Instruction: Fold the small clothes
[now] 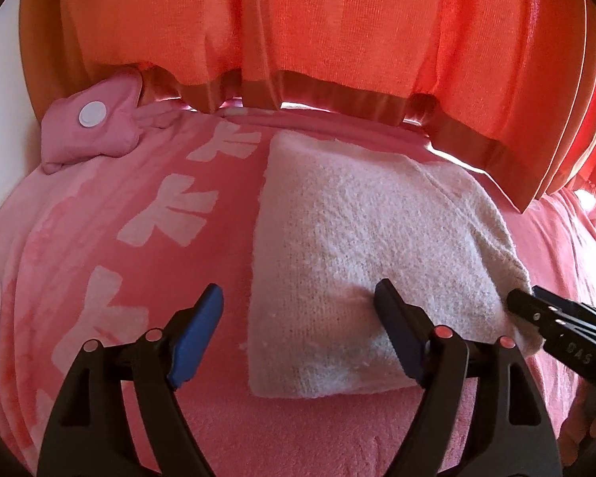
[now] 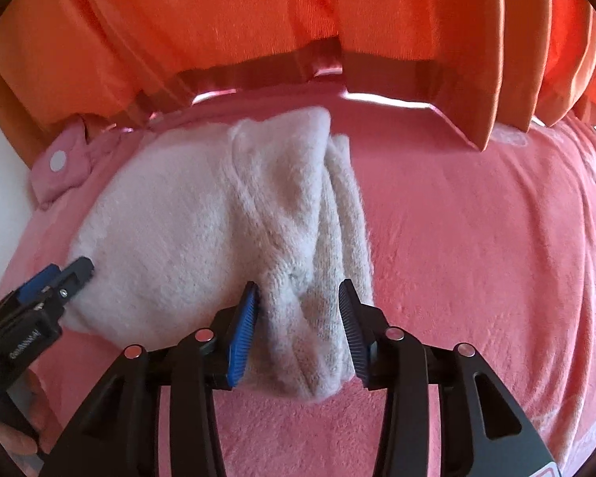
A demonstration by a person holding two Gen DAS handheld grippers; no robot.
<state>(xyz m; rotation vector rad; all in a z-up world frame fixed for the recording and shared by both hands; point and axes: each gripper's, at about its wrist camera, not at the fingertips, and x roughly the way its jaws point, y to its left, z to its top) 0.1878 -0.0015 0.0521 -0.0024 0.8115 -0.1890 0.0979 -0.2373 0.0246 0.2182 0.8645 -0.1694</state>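
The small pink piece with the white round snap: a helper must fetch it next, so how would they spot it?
Start at the orange curtain hanging behind the pink blanket. Follow its hem to the left end, where the small pink piece lies crumpled at the blanket's far edge. Unlike the fluffy white folded cloth beside it, it is smooth, pink and carries one white round snap.
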